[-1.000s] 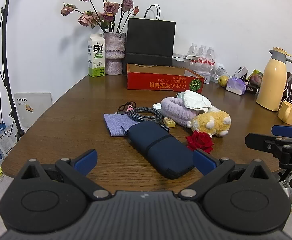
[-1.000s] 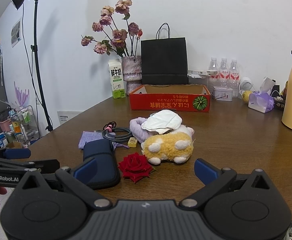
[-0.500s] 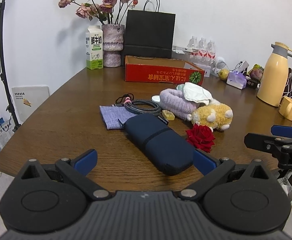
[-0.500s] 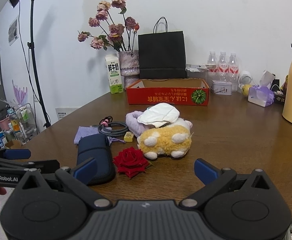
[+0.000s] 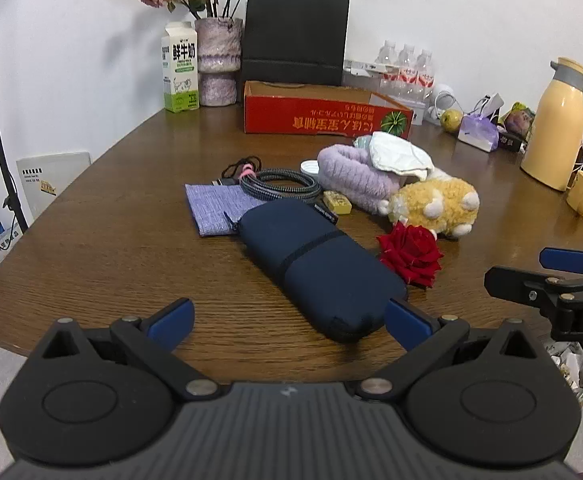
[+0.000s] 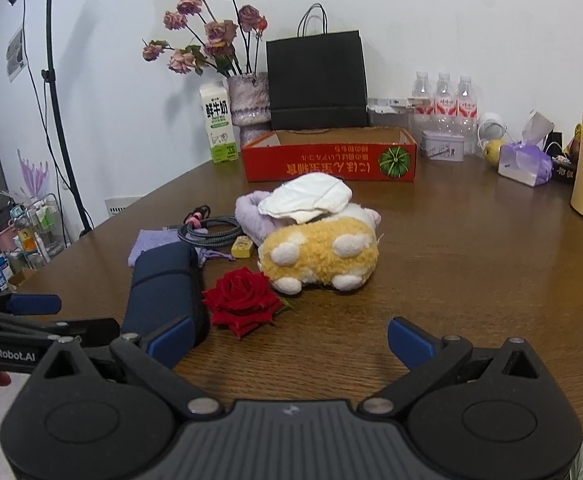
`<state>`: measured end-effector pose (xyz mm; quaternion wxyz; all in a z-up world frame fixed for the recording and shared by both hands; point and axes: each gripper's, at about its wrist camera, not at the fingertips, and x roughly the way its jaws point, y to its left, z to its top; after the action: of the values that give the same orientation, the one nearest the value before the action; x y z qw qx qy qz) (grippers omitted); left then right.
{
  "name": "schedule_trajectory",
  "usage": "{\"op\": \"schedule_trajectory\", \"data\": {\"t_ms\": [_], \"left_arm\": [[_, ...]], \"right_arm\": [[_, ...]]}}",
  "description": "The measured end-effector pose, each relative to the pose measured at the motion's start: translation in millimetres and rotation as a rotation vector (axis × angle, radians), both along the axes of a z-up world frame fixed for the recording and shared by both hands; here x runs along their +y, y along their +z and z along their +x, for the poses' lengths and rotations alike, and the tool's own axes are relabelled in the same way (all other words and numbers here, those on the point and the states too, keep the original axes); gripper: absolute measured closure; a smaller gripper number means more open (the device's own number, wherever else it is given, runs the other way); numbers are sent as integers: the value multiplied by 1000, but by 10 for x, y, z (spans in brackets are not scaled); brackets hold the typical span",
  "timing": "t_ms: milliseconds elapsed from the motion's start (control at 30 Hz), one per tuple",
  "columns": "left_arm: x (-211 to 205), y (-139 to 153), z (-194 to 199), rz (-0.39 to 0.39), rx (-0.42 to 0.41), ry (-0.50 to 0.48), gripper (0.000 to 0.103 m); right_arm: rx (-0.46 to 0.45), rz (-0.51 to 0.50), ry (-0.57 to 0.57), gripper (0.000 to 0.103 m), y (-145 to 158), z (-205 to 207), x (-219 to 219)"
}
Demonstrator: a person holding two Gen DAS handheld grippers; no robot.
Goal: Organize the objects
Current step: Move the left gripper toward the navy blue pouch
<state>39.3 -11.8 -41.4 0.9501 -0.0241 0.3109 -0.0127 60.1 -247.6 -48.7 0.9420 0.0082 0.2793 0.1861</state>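
I have not put anything away yet: my left tool [image 5: 287, 316] and right tool [image 6: 289, 338] are both spread wide and hold nothing, and the dark blue pouch [image 5: 311, 264], red rose [image 6: 241, 300] and yellow plush toy [image 6: 319, 254] all lie on the surface [image 6: 471, 260] in front of the red box [image 6: 329, 160], which looks empty.

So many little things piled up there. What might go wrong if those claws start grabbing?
Grabbing the navy pouch with the open left gripper may bump the red rose lying right beside it and crush petals. The white cloth sits loosely atop the plush toy, so lifting the toy with the open right gripper would likely drop it.
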Motion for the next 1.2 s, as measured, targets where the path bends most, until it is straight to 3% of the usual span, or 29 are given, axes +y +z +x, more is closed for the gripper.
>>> {"op": "schedule_trajectory", "data": {"t_ms": [833, 1100, 1200], "left_arm": [[-278, -96, 596, 13, 64, -18, 0], [-292, -209, 831, -40, 131, 54, 0], [-318, -241, 860, -4, 113, 93, 0]], "right_arm": [[49, -11, 40, 0, -342, 471, -56], [29, -16, 48, 0, -373, 546, -134], [16, -31, 51, 0, -391, 544, -127]]}}
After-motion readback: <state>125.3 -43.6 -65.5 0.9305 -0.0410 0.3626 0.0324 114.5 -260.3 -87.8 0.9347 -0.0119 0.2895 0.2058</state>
